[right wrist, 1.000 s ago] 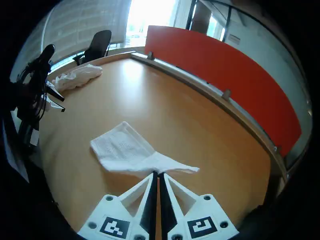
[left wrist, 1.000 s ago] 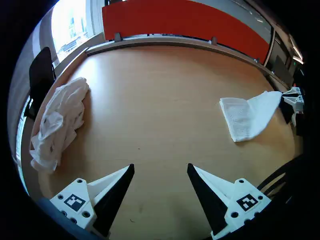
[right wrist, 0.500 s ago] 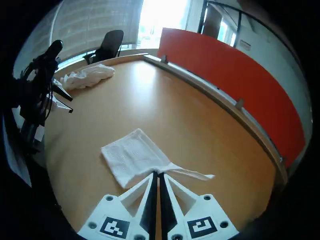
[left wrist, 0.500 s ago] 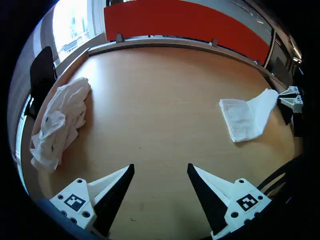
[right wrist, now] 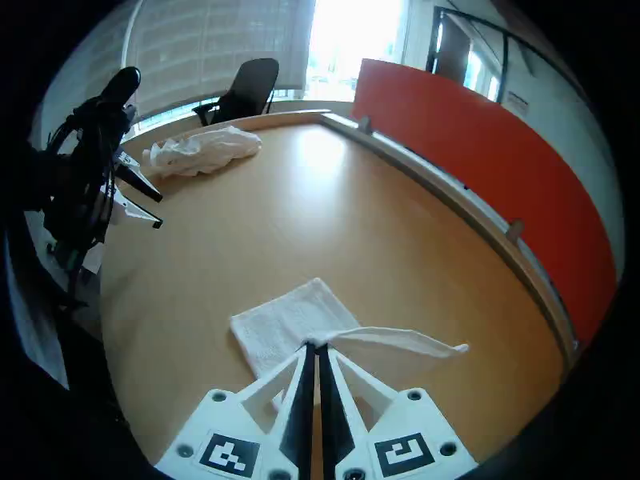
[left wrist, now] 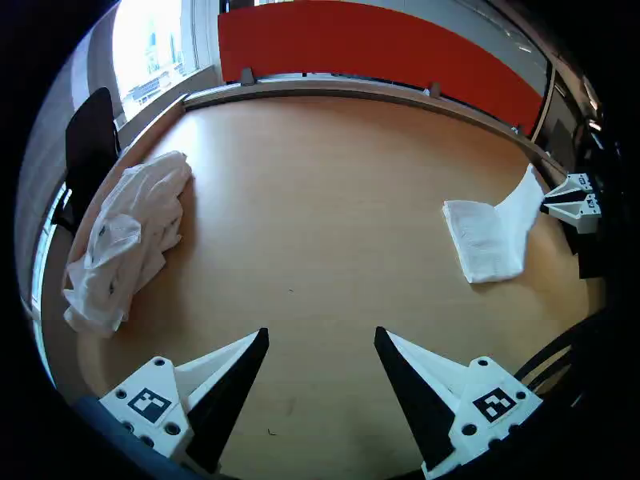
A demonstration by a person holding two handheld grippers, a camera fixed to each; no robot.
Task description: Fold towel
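White towel (right wrist: 280,328), part-folded on the tabletop (right wrist: 320,208) near its edge: my right tool (right wrist: 316,349) is clenched on its raised corner, ready, I judge, to carry the flap over. My left tool (left wrist: 320,332) hangs released (nothing in it), well clear.

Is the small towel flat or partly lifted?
Partly lifted: right hand-held gripper pinches an edge of the small towel, holding it off the table.

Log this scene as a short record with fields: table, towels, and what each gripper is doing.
Surface: light brown wooden table, red divider panel along far edge
Task item: small folded white terry towel, one corner lifted
Other cloth: crumpled white cloth pile, at table edge
Left hand-held gripper: open, above bare table
Right hand-held gripper: shut on towel corner
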